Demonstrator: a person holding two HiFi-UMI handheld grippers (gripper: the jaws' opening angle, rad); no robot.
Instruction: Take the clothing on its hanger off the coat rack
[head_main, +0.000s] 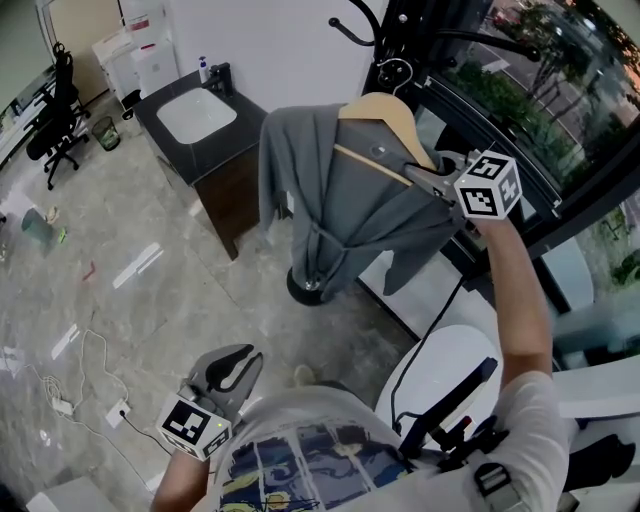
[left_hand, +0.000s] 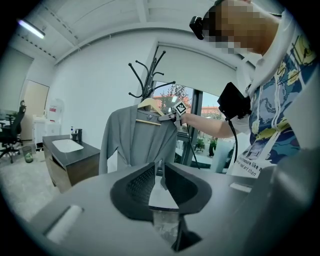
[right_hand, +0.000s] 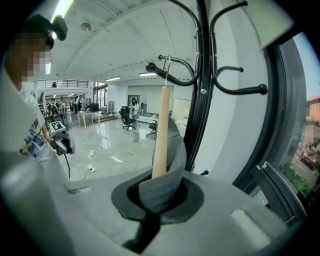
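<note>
1. Grey cloth, soft and limp, makes up the garment (head_main: 340, 200). It looks light and drapes over a wooden hanger (head_main: 385, 110) on the black coat rack (head_main: 400, 30), at twelve o'clock from the person.
2. Only the hanger is stiff, so it is probably the best hold. Cloth gripped alone would likely slip off it.
3. Right gripper (head_main: 418, 170): its jaws are closed on the hanger's shoulder, at the four o'clock end, with a fold of cloth pinched in.
4. The hook (right_hand: 167, 67) sits over a rack arm, so it likely needs lifting clear first.
5. Left gripper (head_main: 235, 365): low at seven o'clock, jaws together, holding nothing.
6. A sink cabinet (head_main: 215, 150) stands at ten o'clock, apart from the garment.
</note>
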